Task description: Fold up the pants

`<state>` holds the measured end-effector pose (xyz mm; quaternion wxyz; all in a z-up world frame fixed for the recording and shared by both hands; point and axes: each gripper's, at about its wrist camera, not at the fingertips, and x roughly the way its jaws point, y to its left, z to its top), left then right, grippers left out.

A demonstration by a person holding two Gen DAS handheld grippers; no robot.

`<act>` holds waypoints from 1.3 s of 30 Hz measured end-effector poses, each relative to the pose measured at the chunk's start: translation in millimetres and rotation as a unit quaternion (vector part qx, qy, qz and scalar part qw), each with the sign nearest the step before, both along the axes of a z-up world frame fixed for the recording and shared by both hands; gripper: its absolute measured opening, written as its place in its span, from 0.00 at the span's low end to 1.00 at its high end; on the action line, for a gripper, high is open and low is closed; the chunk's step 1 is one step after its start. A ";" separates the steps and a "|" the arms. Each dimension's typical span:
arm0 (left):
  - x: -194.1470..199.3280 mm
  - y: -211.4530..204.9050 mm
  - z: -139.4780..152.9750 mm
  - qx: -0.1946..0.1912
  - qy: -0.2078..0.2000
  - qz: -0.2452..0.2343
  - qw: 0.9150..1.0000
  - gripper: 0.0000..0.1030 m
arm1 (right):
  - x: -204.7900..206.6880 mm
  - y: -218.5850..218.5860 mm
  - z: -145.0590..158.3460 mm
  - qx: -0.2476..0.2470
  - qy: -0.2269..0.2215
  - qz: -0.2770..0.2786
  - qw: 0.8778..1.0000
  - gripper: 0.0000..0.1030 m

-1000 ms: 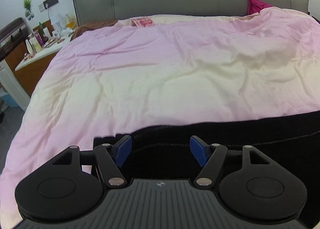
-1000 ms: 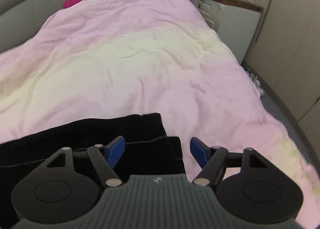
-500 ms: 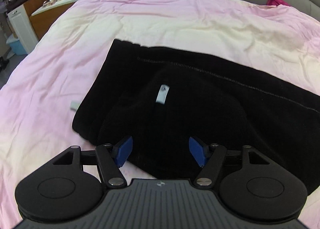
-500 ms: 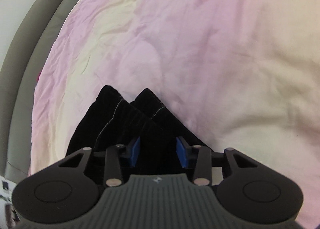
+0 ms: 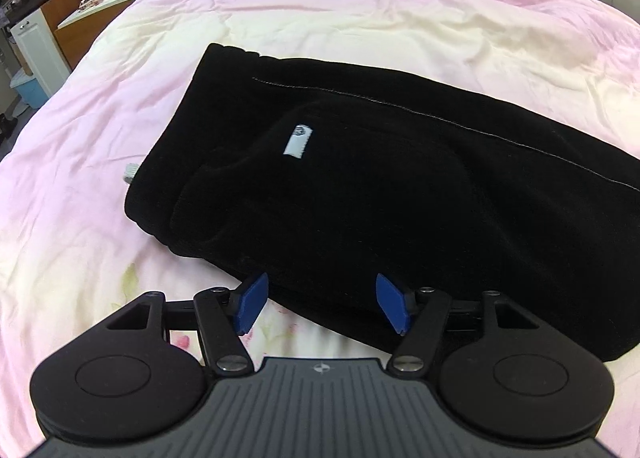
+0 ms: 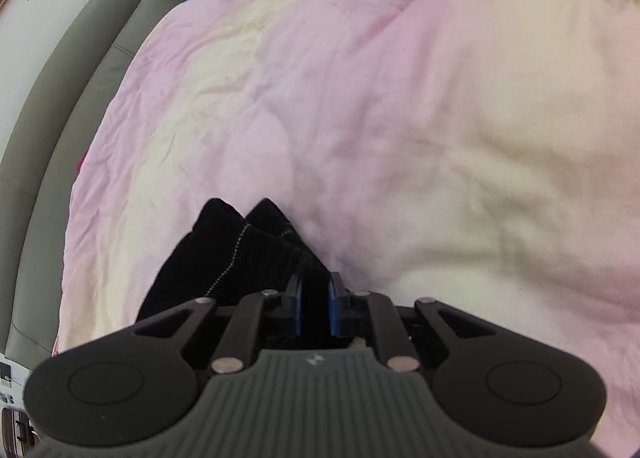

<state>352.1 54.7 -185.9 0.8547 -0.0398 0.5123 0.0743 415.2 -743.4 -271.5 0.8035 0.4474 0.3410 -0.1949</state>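
Closing right gripper (image 6: 315, 308) on black pants (image 5: 380, 178) leg fabric, pads pinching cloth | narrowing left gripper (image 5: 322, 304), jaws wide apart over waist edge | lying on pink duvet (image 5: 120, 138)

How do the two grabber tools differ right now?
The left gripper stands wide, its jaws closing slightly around the near edge of the black pants; the right gripper is closing narrowly, with pants fabric between its pads. Both have blue pads and reach over the pink duvet.
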 end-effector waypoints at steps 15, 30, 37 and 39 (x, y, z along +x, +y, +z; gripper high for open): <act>29.1 28.7 -0.7 -0.026 -0.029 0.065 0.997 0.72 | 92.6 13.5 42.7 -0.117 0.008 0.115 0.986 0.58; 110.7 134.4 1.5 -0.077 -0.063 0.095 0.991 0.81 | 130.6 36.1 26.4 -0.219 0.083 0.065 0.970 0.00; 142.2 122.1 1.1 -0.027 -0.089 0.069 0.993 0.14 | 127.2 46.4 38.6 -0.250 0.103 0.061 0.961 0.00; 149.1 119.6 8.9 -0.012 -0.101 0.056 0.993 0.12 | 125.3 51.2 45.5 -0.270 0.112 0.053 0.955 0.00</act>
